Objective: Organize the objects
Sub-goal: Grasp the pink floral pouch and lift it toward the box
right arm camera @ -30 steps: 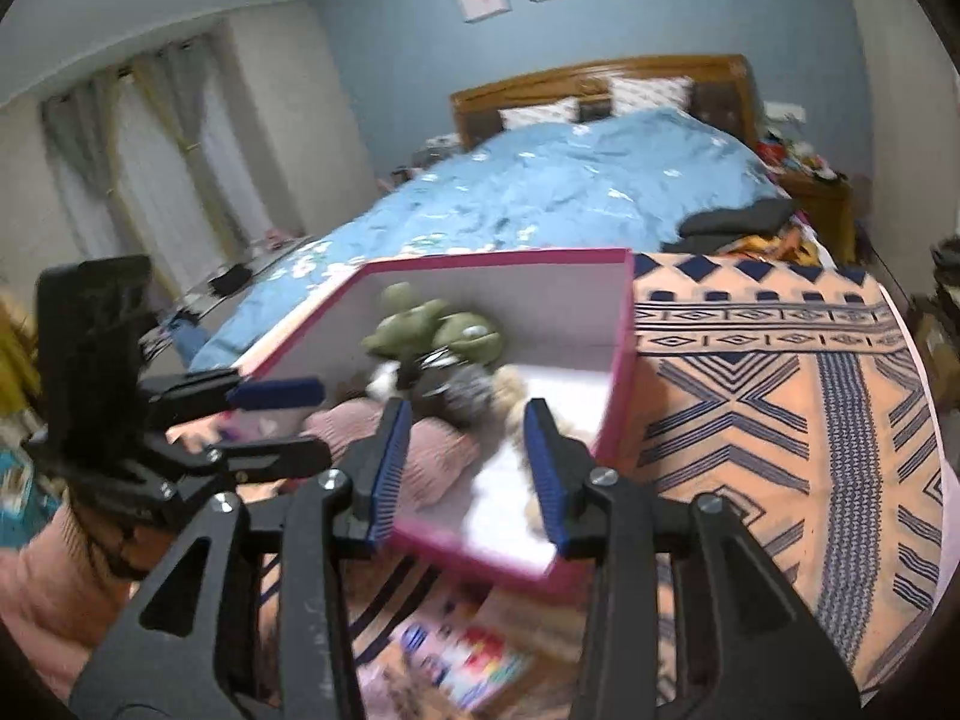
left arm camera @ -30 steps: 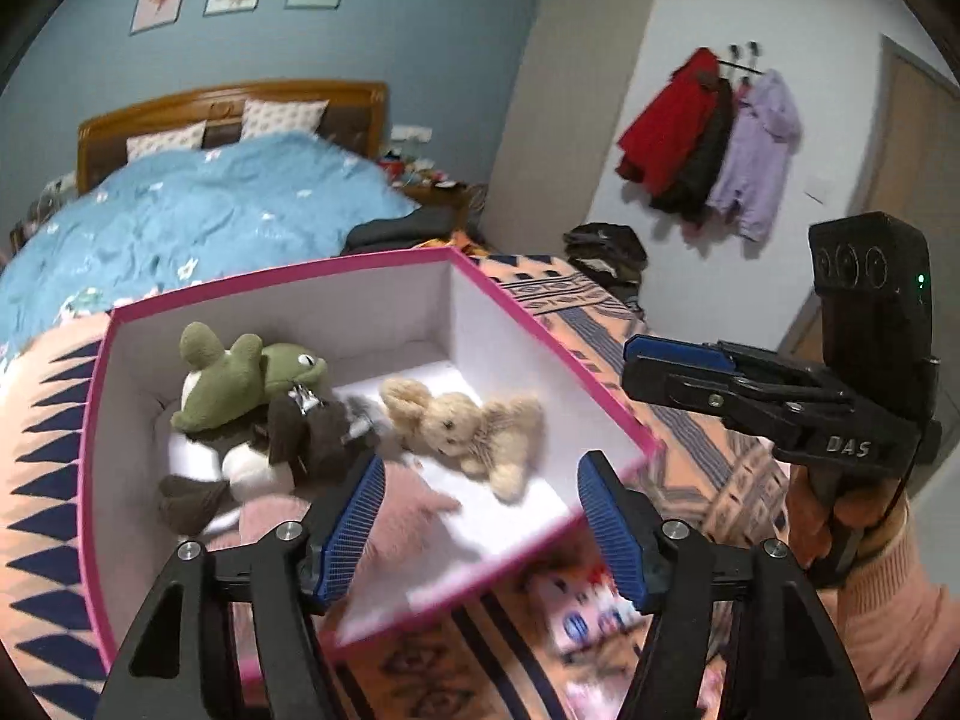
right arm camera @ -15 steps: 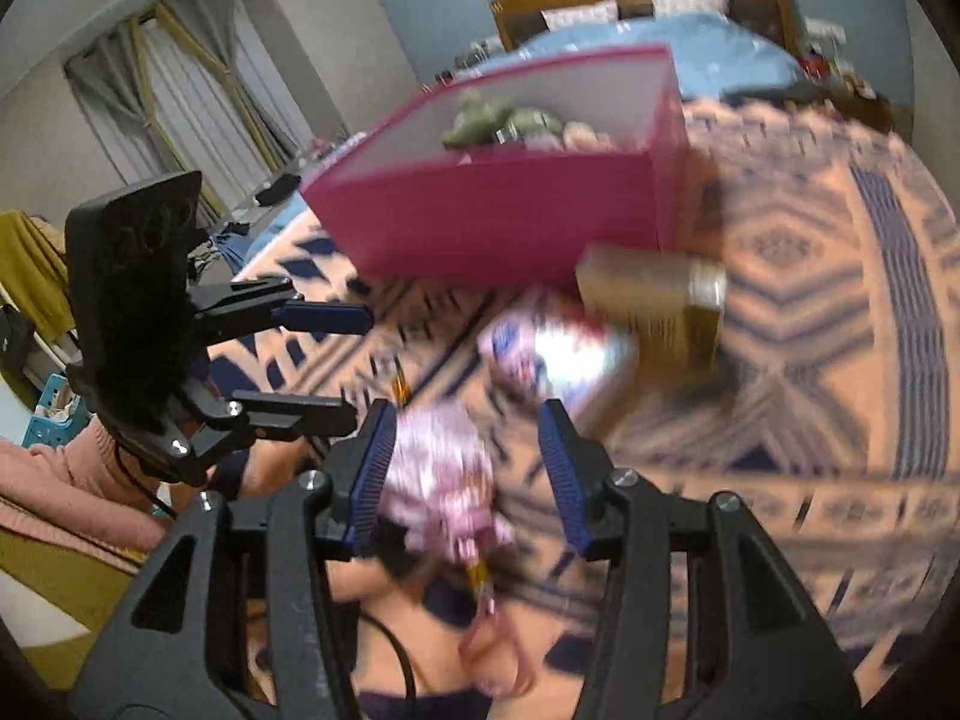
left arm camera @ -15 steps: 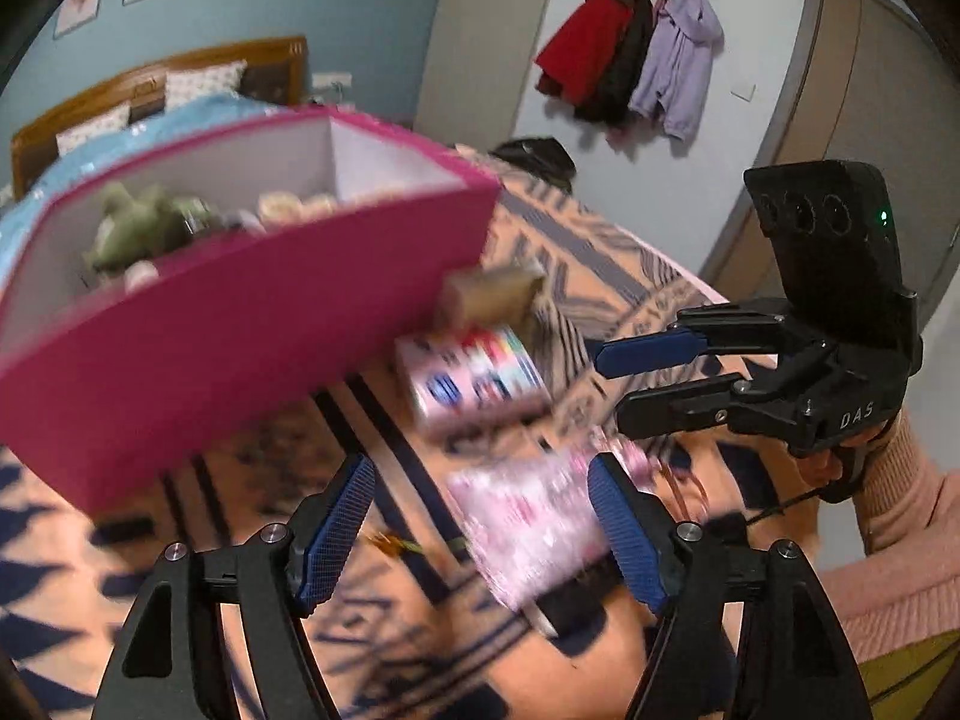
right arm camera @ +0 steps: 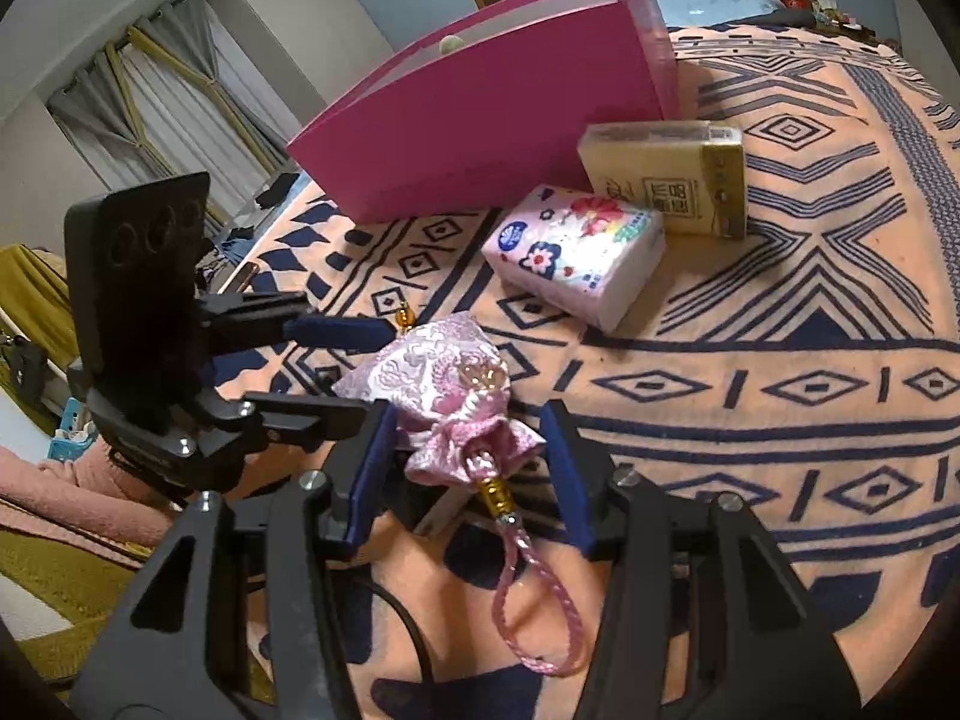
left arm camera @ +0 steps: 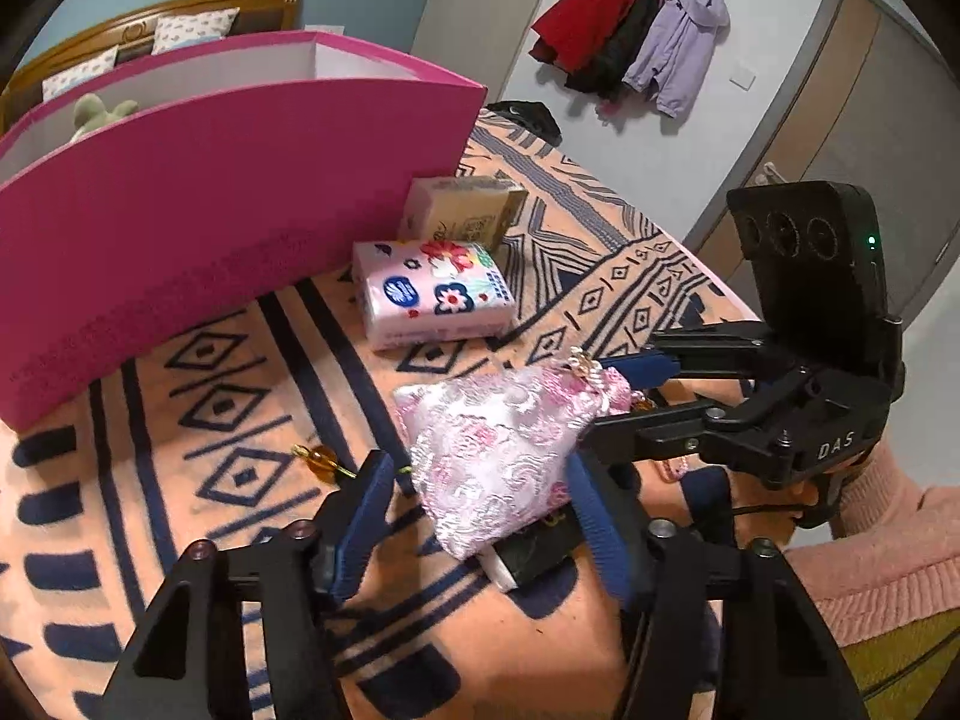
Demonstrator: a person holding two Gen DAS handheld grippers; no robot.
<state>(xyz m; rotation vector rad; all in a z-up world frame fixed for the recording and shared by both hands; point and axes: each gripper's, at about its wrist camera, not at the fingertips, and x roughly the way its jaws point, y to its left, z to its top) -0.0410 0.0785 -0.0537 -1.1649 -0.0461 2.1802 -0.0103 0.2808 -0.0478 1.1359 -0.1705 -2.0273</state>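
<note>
A pink brocade pouch (left arm camera: 498, 450) with a cord loop (right arm camera: 528, 600) lies on the patterned blanket (left arm camera: 180, 420), in front of the magenta box (left arm camera: 240, 192). My left gripper (left arm camera: 480, 516) straddles the pouch's body. Its jaws are closing, and a gap still shows at the left pad. My right gripper (right arm camera: 468, 468) stands open around the pouch's gathered neck (right arm camera: 474, 444), with space on both sides. Each gripper also shows in the other's view: the right gripper (left arm camera: 624, 396) and the left gripper (right arm camera: 375, 369). A dark object (left arm camera: 528, 558) lies partly hidden under the pouch.
A floral tissue pack (left arm camera: 432, 294) and a beige tissue pack (left arm camera: 462, 210) lie beside the box. A green plush (left arm camera: 96, 111) peeks over the box wall. An amber bead (left arm camera: 321, 459) lies left of the pouch. Coats (left arm camera: 630, 30) hang on the far wall. A pink sleeve (left arm camera: 870, 540) is at right.
Both grippers came down from over the open box to the blanket in front of it and now straddle the pouch. The left jaws stand narrower than before.
</note>
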